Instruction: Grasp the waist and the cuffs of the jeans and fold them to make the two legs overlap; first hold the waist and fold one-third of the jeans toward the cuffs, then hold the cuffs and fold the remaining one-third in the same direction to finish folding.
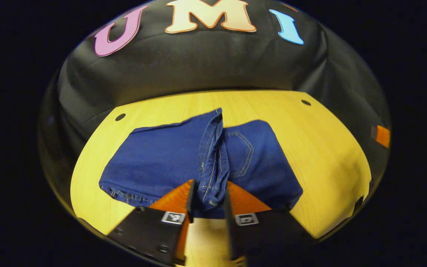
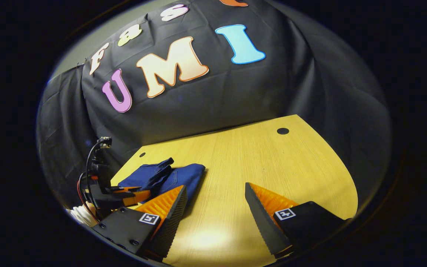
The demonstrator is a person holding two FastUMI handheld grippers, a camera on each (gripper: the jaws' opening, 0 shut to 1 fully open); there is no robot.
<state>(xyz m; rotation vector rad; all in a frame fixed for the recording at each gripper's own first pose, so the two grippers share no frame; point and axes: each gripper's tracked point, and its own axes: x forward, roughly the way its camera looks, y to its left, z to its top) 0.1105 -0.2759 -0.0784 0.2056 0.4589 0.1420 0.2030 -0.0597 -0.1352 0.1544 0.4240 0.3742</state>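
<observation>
The blue jeans (image 1: 154, 159) lie folded into a thick bundle on the yellow wooden table (image 1: 317, 148). A raised strip of stitched denim, the cuff end (image 1: 211, 163), runs up from my left gripper (image 1: 209, 202), whose two orange fingers are shut on it near the table's front edge. A back pocket (image 1: 241, 152) shows on the right half of the bundle. In the right gripper view the jeans (image 2: 178, 177) sit at the far left with the left gripper (image 2: 124, 196) at them. My right gripper (image 2: 216, 213) is open above bare table, right of the jeans, holding nothing.
The table (image 2: 272, 159) has small round holes near its back corners (image 2: 282, 131) (image 1: 120, 117). Black cloth walls close in behind and beside it. A cable and a gloved hand (image 2: 82, 215) show behind the left gripper.
</observation>
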